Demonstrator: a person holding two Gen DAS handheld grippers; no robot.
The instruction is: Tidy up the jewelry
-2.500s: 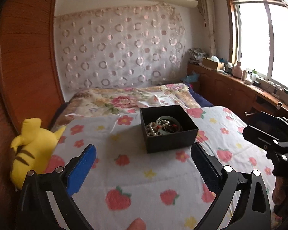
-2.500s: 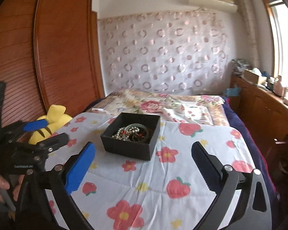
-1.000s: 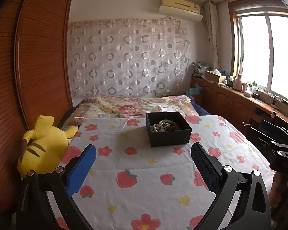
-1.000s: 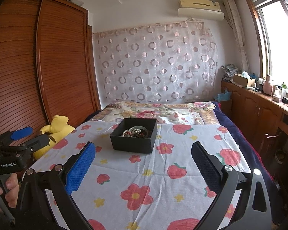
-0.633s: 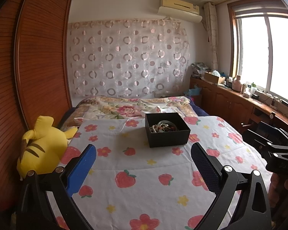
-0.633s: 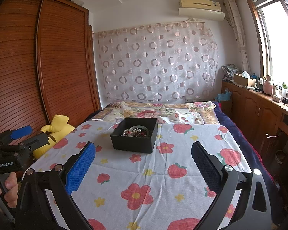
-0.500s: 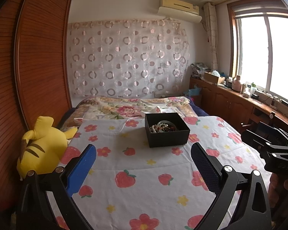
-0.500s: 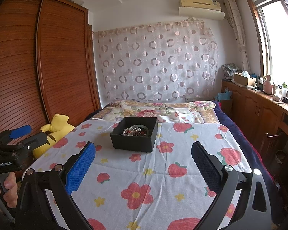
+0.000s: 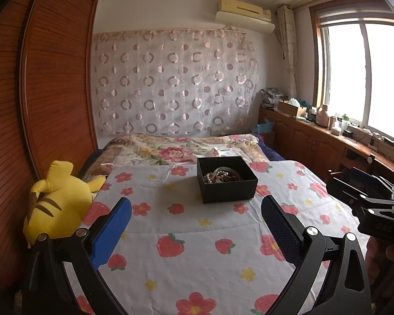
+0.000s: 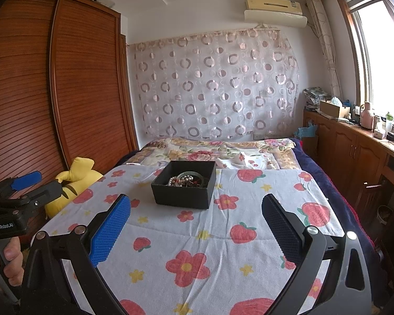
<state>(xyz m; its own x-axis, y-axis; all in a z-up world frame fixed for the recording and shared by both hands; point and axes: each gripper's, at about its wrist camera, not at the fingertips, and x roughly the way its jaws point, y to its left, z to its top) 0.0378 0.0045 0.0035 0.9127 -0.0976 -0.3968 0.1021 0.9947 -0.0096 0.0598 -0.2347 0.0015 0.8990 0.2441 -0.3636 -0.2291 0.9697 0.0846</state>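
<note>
- Since the bed [image 9: 197, 236] is being shown with only its strawberry-and-flower sheet bare around the box, no loose jewelry is being seen left out on it; the task is being judged as close to finished, or possibly finished (nothing outside the box can be made out to sort).
- The black box [image 9: 227, 189] is being kept on the sheet toward the middle of the bed, lid off, well apart from both grippers; whether a lid is meant to be fitted cannot be told, as none is being shown.
- The jewelry [image 10: 187, 179] is being held inside that box as one tangled heap: pale beads, darker reddish beads and a greenish bangle (separate pieces are too small to be counted).
- The left gripper [image 9: 197, 210] is being held released, its jaws spread wide with nothing between them, low over the near end of the bed.
- The right gripper [image 10: 195, 207] is likewise being held spread and empty, aimed at the box from further right.
- The yellow plush toy [image 9: 57, 199] is being shown whole only by the left view, while the right view is showing it half hidden behind the left gripper's body.
- The person's hand [image 10: 5, 260] is being shown clearly on the left handle only in the right view.
</note>
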